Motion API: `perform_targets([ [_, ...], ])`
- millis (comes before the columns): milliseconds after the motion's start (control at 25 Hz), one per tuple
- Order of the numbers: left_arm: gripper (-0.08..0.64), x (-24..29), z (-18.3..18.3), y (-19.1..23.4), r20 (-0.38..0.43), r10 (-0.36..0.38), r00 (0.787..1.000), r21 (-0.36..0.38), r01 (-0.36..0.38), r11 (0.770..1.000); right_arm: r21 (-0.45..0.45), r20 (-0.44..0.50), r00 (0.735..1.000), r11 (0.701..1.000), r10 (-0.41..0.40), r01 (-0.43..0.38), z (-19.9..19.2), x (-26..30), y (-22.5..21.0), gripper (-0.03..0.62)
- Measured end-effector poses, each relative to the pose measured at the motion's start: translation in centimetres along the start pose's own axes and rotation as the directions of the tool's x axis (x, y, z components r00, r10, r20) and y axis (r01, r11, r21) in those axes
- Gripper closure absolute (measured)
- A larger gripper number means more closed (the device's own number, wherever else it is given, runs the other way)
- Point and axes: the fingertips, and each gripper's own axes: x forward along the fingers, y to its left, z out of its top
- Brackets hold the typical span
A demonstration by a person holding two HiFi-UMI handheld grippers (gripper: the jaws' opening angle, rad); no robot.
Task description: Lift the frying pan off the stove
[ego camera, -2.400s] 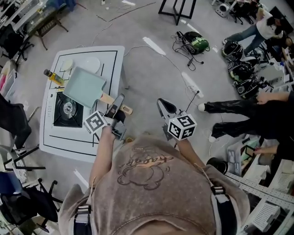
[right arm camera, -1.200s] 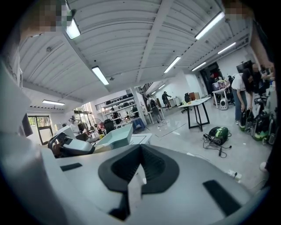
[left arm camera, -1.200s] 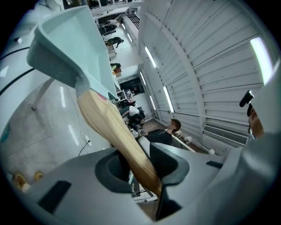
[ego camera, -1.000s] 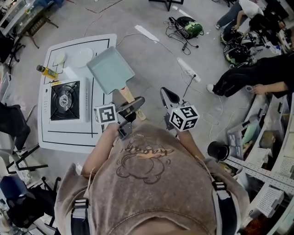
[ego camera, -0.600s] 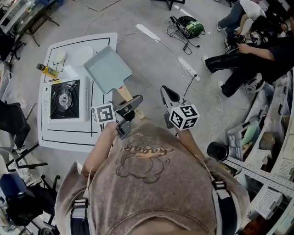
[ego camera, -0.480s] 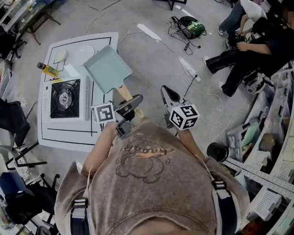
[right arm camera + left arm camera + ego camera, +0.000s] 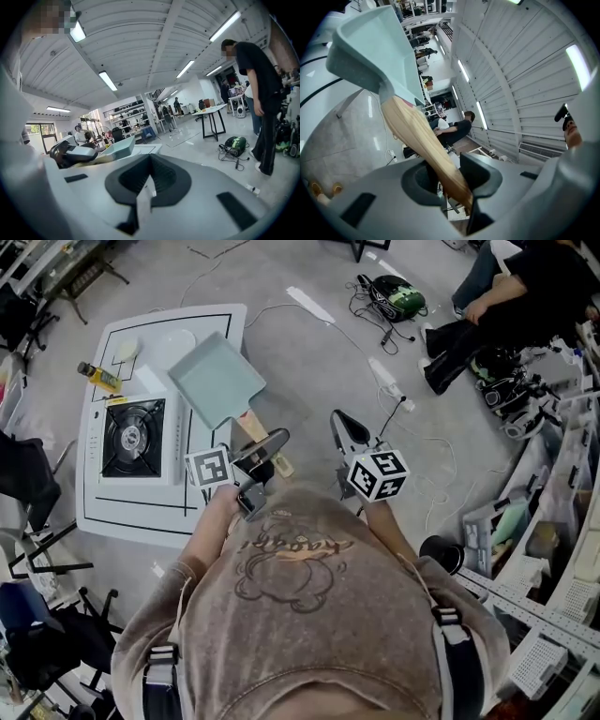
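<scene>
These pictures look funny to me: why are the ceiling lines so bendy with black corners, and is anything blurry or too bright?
Left gripper view: the wide lens curves the white ceiling panels and blackens the corners; the pale wooden handle of the mint-green square frying pan looks soft up close. Right gripper view: same rounding, strip lights glare white. Head view: sharp, evenly lit.

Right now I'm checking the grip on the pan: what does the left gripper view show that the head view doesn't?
Left gripper view only: the left gripper's jaws pinch the wooden handle from both sides. Head view only: the pan hangs clear of the stove, by the table's right edge, with the right gripper apart from it. Both: the pale green pan on that handle.
</scene>
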Motion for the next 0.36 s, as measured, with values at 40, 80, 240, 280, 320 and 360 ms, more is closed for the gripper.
perform_targets([
  [40,0.436,0.07,0.1,-0.14,0.007,-0.006,1.0,-0.009,0.006,1.0,-0.001,0.0,1.0,1.0,0.001,-0.001,0.06,0.05,-0.05,0.594],
  [80,0.435,0.09,0.2,-0.18,0.012,-0.007,1.0,-0.012,0.007,1.0,-0.002,-0.001,1.0,1.0,0.001,-0.001,0.12,0.09,-0.09,0.594],
  [240,0.436,0.33,0.58,-0.31,0.024,-0.019,1.0,-0.014,0.019,1.0,-0.012,-0.003,1.0,1.0,0.003,-0.003,0.19,0.29,-0.24,0.594],
  [280,0.434,0.42,0.66,-0.35,0.026,-0.023,0.999,-0.016,0.023,1.0,-0.014,-0.003,1.0,1.0,0.003,-0.003,0.2,0.33,-0.32,0.594],
  [320,0.434,0.52,0.73,-0.4,0.029,-0.026,0.999,-0.018,0.026,0.999,-0.016,-0.004,1.0,1.0,0.003,-0.003,0.21,0.37,-0.4,0.594],
  [360,0.434,0.63,0.8,-0.45,0.032,-0.029,0.999,-0.019,0.03,0.999,-0.018,-0.004,1.0,1.0,0.002,-0.003,0.21,0.4,-0.48,0.594],
])
